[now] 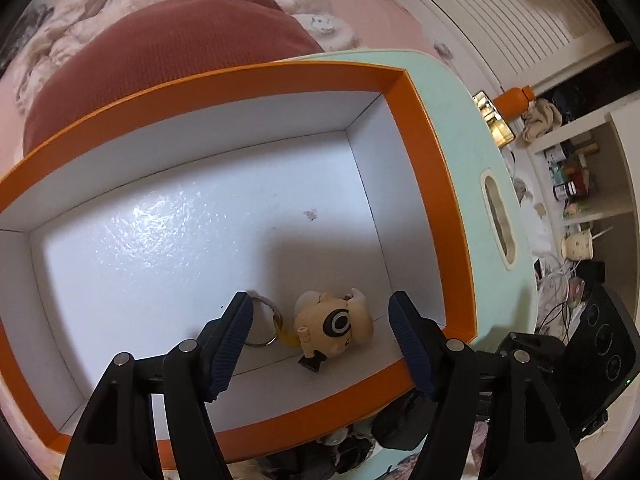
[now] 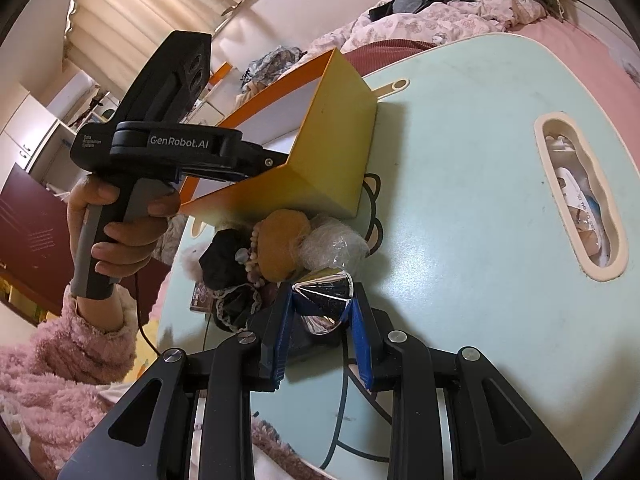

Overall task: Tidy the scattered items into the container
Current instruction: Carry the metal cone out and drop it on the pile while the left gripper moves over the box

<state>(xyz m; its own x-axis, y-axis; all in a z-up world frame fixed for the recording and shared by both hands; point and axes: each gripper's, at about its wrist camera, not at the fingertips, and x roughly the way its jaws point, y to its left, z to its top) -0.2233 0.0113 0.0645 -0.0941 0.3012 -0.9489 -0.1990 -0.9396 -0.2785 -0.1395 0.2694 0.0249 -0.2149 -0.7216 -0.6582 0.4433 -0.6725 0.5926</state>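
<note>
My left tongs (image 1: 320, 340) hang open over the orange box (image 1: 436, 184), the toy keychain (image 1: 334, 330) lying inside; my right tongs (image 2: 320, 320) grip a silvery wrapper (image 2: 322, 300) beside the pile (image 2: 276, 256); next, I judge, carry it to the box.

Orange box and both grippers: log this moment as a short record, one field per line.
container: orange box, white inside, on the mint table
in box: figure keychain with ring, lying on the floor near one wall
left gripper: open above the keychain, pads clear of it
right gripper: shut on a shiny silver wrapper
still outside: pile of small items beside the box
</note>
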